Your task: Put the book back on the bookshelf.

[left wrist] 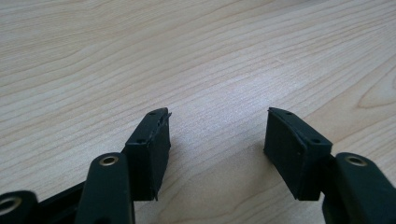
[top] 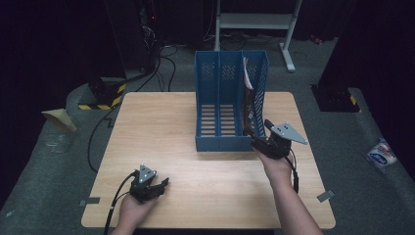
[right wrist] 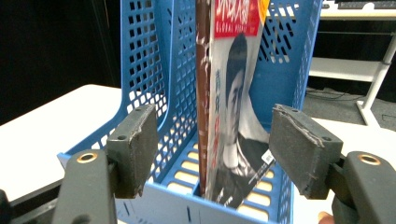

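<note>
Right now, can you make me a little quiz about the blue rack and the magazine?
1. True or false: the magazine stands in the blue rack.
2. Which gripper is at the rack: A left, B right?
3. Fill in: the left gripper is over bare ____.

Key:
1. True, upright in the rack's right compartment.
2. B, the right gripper, open, jaws either side of the magazine.
3. Table.
</note>
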Tool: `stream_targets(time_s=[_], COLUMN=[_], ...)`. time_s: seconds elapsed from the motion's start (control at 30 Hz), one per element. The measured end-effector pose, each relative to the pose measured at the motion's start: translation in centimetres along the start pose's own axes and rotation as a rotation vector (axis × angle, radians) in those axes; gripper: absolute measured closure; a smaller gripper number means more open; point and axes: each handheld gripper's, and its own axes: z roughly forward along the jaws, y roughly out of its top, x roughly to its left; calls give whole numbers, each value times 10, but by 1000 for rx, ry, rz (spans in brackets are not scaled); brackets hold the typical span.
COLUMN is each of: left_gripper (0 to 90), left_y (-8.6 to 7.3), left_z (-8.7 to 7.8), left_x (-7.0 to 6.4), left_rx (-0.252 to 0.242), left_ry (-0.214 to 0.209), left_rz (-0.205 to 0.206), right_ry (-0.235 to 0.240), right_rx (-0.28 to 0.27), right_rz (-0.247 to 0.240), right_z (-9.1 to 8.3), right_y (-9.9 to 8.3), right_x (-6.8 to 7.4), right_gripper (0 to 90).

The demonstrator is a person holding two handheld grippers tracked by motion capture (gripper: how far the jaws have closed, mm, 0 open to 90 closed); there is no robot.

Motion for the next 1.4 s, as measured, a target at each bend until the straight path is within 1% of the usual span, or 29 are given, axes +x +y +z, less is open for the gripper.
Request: stream_targets(time_s=[0.23,0.37,0.4,0.5,0.53,0.6,0.67,0.77,0.87,0.93,1.0,1.03,1.1,1.13,1.2,1.23,1.3,1.33,1.37,1.4], left_gripper=[405,404,404,403,403,402,401,401,392,390,383,382,378,376,369,361,349,346,345,345], left_y=[0,0,0,0,0,0,0,0,0,0,0,0,0,0,0,0,0,0,0,1], left_z=[0,-1,-1,0,0,0,0,0,0,0,0,0,0,0,0,0,1,1,1,1], left_x=[0,0,0,0,0,1,1,0,1,1,1,1,1,1,1,1,1,1,1,1], left_rx=[1,5,6,6,6,4,4,4,6,3,7,7,7,7,9,8,11,8,8,8], left_ry=[-1,-3,-3,-4,-4,-4,-4,-4,-1,1,1,1,2,3,5,7,7,7,5,4], left_rz=[-3,1,1,0,3,6,6,4,5,6,4,4,2,3,1,-1,-7,-7,-9,-9], right_ry=[-5,-14,-21,-49,-54,-65,-80,-110,-145,-166,-182,-188,-198,-203,-223,-227,-208,-202,-178,-151], right_rx=[31,67,75,106,116,130,147,174,218,235,281,310,361,374,403,423,475,491,515,526], right_rz=[-7,-1,-3,-34,-37,-19,-17,-43,-54,-57,-53,-64,-68,-64,-80,-74,-50,-37,-16,13], right_z=[-5,-11,-13,-18,-20,-25,-33,-43,-53,-57,-62,-63,-66,-67,-68,-68,-67,-67,-65,-64], right_y=[-21,-36,-41,-55,-60,-68,-77,-87,-98,-104,-112,-115,-123,-125,-129,-131,-132,-132,-132,-132], right_x=[1,0,0,-1,-2,-5,-8,-12,-17,-20,-24,-27,-32,-34,-37,-39,-43,-45,-47,-50], right_gripper=[320,317,316,309,303,300,298,298,298,298,288,278,274,274,276,277,262,254,223,191])
